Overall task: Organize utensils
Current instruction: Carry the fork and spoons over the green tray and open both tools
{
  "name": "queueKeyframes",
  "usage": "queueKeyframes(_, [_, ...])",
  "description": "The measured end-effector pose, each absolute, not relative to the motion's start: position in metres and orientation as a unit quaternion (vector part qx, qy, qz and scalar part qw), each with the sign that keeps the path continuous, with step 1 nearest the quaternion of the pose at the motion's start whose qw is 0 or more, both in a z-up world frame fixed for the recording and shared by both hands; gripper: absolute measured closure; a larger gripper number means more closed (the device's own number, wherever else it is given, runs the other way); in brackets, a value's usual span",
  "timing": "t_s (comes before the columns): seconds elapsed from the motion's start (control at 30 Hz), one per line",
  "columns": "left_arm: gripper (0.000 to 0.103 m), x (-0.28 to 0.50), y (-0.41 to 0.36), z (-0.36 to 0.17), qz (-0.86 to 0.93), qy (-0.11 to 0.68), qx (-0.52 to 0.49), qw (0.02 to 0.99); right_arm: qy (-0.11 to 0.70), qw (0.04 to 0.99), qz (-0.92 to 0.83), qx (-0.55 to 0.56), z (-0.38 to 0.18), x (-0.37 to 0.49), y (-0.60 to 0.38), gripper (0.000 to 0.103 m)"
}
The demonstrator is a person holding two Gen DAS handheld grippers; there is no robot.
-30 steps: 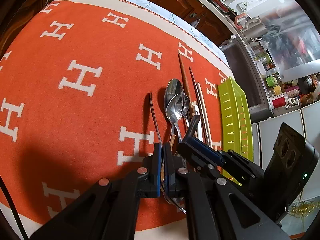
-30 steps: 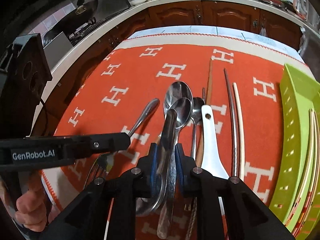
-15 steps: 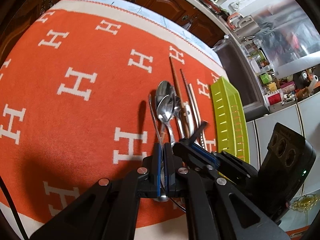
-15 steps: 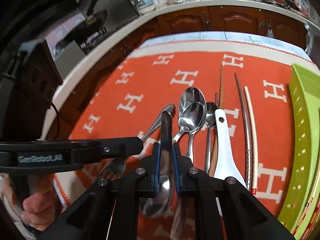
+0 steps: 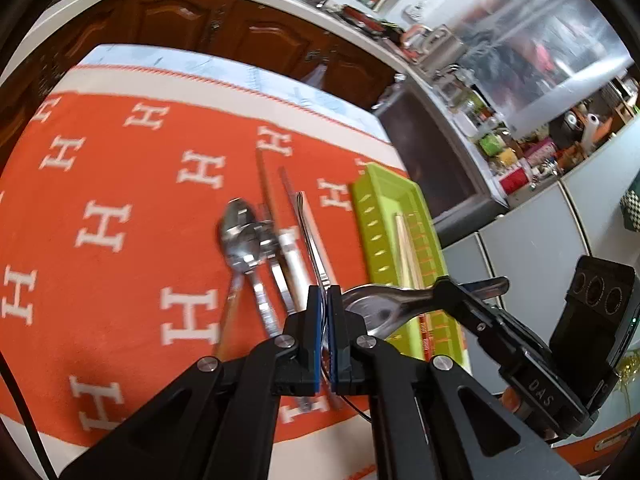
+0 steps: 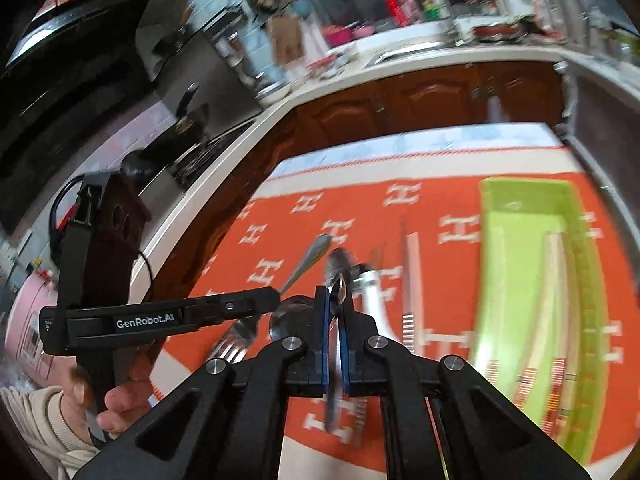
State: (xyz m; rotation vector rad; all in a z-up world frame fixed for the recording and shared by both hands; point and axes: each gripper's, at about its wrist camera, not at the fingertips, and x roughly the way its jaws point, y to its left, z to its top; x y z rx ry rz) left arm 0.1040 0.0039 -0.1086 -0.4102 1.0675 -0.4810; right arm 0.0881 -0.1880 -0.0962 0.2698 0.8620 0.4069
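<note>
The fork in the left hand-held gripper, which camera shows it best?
The right wrist view: the fork shows handle and tines on either side of the left hand-held gripper. The left wrist view shows only its thin edge between the closed pads.

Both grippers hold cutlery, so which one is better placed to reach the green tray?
The right gripper, probably: its spoon hangs by the green tray, while the left gripper and fork are farther, over the cloth.

An orange cloth with white H marks filled the lower left of the left wrist view. Dark wooden cabinets ran across the upper centre of the right wrist view, a stove at left.
</note>
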Motion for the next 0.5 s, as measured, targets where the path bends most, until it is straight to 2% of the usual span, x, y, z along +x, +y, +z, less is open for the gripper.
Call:
queueKeyframes(0.3, [0.103, 0.121, -0.091, -0.088, -0.277, 0.503, -0.138, 0.807, 0.368, 0.924, -0.037, 0.103, -0.067, 0.06, -0.272, 0.099])
queueKeyframes(0.5, [0.103, 0.137, -0.152, -0.096, -0.284, 0.518, -0.103, 0.801, 0.367, 0.917, -0.139, 0.066, -0.087, 0.066, -0.301, 0.099])
